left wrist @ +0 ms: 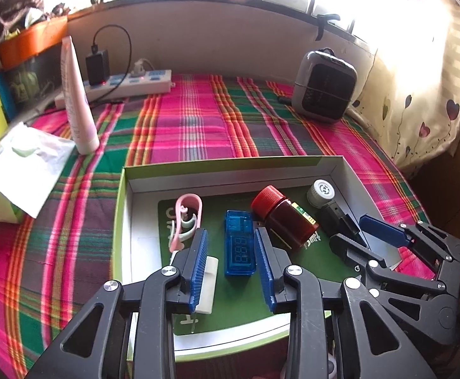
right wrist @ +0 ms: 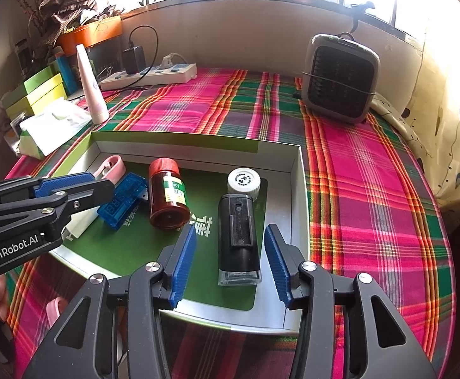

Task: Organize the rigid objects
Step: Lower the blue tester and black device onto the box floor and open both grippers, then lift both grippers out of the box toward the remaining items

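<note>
Box [right wrist: 296, 170] w/ red-cap jar [right wrist: 168, 194], blue meter [left wrist: 239, 248], black device [right wrist: 237, 240], both tools [left wrist: 230, 246] [right wrist: 231, 243] spread

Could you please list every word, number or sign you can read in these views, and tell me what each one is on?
"GenRobot.AI": white lettering on the left gripper.
"8.8.8": display segments on the blue USB meter.
Amber bottle: green label with a number ending in "%", otherwise too blurred.
Green mat: white Chinese characters, partly hidden, unreadable.
White round cap: embossed marks too small.
</note>
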`<state>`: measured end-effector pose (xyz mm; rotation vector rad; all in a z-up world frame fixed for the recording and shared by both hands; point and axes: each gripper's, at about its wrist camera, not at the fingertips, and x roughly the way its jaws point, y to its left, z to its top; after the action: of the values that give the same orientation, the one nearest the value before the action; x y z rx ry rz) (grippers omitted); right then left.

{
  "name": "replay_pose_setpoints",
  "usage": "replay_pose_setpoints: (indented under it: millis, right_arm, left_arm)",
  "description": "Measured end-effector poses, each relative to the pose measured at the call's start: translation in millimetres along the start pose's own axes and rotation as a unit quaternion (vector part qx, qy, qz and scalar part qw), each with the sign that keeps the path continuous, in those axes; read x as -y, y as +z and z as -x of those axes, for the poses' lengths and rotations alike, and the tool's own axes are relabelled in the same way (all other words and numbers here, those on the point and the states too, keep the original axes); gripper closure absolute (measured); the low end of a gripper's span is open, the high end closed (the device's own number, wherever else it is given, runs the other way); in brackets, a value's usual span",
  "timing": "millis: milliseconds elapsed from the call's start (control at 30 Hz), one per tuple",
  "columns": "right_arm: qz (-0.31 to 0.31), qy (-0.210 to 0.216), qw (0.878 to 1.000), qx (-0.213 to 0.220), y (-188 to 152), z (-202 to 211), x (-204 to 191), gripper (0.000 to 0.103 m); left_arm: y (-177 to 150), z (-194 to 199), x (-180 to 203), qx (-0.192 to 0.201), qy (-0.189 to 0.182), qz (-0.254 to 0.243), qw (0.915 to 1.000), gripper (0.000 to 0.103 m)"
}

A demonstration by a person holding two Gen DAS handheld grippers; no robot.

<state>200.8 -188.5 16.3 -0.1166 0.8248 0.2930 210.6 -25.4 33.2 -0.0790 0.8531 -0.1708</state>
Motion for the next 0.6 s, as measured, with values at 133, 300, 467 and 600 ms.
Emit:
replay_pose_setpoints:
  millis: [133,300,467,600]
  right_arm:
    - [-0.003,0.001,1.000,0.004,-2,5,-1,0.056]
    - [-0.005,0.003,1.000,0.008,-6,13,-2,0.052]
    - [-0.008,0.005,1.000,0.015,-10,22,-5,0.052]
    - [-0.009,0.006,1.000,0.018,-14,30,-8,0.052]
  left_arm:
    - [-2,5,0,0.001,0.002,0.001,1.0000,0.069]
    - [-7,15,3,0.011,0.006,-0.007,0.9999,0.069]
    - [-13,24,3,0.014,0.006,-0.008,0.9998,0.069]
    - [-20,32,2,0.018,0.002,-0.008,0.9998,0.069]
